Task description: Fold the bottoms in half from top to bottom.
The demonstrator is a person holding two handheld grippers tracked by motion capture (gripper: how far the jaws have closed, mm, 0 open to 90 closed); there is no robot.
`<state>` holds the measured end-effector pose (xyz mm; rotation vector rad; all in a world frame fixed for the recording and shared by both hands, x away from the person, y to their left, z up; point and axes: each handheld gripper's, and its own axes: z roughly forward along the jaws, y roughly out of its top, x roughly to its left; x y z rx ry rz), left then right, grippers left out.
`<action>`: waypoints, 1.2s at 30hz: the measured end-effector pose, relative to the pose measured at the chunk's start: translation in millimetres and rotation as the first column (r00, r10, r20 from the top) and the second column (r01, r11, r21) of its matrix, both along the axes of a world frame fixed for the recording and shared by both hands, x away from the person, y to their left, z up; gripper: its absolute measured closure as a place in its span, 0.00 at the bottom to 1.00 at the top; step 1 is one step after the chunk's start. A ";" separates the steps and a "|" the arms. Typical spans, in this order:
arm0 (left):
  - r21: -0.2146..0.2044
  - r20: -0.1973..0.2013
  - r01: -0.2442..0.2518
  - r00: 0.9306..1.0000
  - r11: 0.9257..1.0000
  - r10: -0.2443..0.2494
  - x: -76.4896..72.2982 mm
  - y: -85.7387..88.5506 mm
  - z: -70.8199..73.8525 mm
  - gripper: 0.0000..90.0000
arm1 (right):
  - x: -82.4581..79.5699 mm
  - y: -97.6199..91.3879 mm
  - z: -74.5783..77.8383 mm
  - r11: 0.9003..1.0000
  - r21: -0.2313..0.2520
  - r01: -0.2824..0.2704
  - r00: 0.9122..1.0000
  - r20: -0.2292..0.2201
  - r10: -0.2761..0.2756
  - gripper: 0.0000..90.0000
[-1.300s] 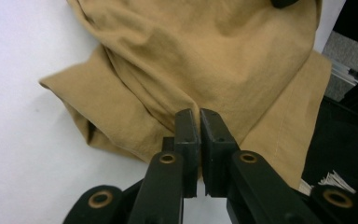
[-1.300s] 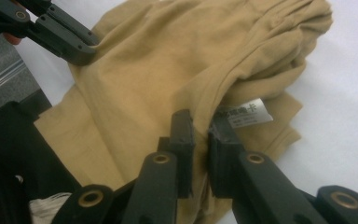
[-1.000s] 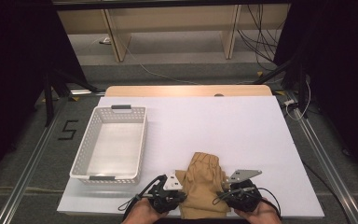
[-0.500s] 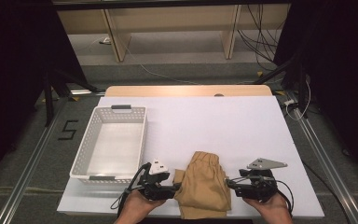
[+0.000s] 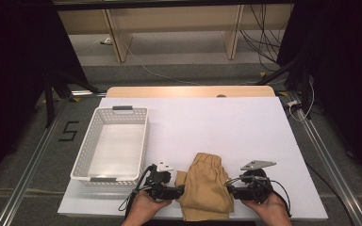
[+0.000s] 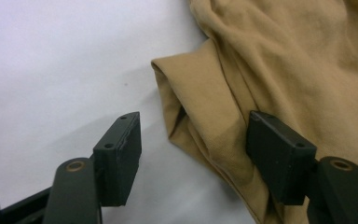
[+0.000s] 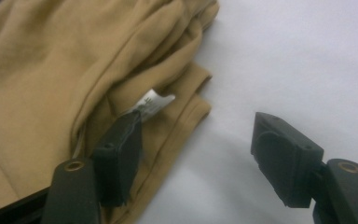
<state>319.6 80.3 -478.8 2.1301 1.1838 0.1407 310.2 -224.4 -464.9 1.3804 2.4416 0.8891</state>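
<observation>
The tan garment (image 5: 205, 187) lies folded at the lower centre of the high view, on the near part of the white table (image 5: 245, 127), with its long axis running from the near edge toward the far side. A white basket (image 5: 96, 136) stands well apart at the left of the frame.

The left gripper (image 5: 180, 190) sits at the garment's left edge and the right gripper (image 5: 230, 190) at its right edge; each points inward across the short axis. Both hands are about equally near.

Finger state: both sets of jaws have just been opening and now stand released, gripping nothing.
- Left gripper view: the folded corner of the garment (image 6: 279, 79) lies between the jaws, upper right of the frame; the right-hand jaw rests on or just over the cloth (contact cannot be confirmed), the other stands over bare table.
- Right gripper view: the garment (image 7: 60, 70) fills the upper left; the left-hand jaw sits just below a small white label (image 7: 156, 102), the other over bare table.

Judgement: the fold appears set down, and any regrasp would call for closing inward from both sides
</observation>
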 end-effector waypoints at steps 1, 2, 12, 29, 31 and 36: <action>-0.006 -0.011 0.002 1.000 1.000 -0.002 0.7 -0.1 -1.1 0.40 | 0.9 1.9 -1.9 1.000 -0.010 -0.006 1.000 -0.014 0.006 0.40; -0.012 -0.019 0.001 1.000 1.000 -0.001 1.0 -0.3 -2.1 0.41 | 1.6 3.2 -3.1 1.000 -0.013 -0.008 1.000 -0.027 0.008 0.40; -0.025 -0.034 0.006 0.999 1.000 -0.007 -0.5 -3.1 -3.3 0.44 | 2.6 11.8 -8.0 1.000 0.006 -0.025 0.997 -0.069 0.026 0.46; -0.105 -0.047 0.045 0.998 0.993 -0.051 5.5 -4.5 -8.0 0.86 | 6.6 23.3 -8.4 0.997 0.012 -0.082 0.995 -0.062 0.082 0.94; -0.102 -0.043 0.049 0.998 0.994 -0.053 7.3 -5.1 -7.5 0.87 | 10.1 22.8 -8.4 0.996 0.020 -0.087 0.994 -0.070 0.089 0.94; -0.099 -0.026 0.039 0.999 0.994 -0.042 16.7 -5.8 -7.5 0.88 | 20.4 22.0 -8.9 0.996 0.026 -0.088 0.994 -0.062 0.090 0.95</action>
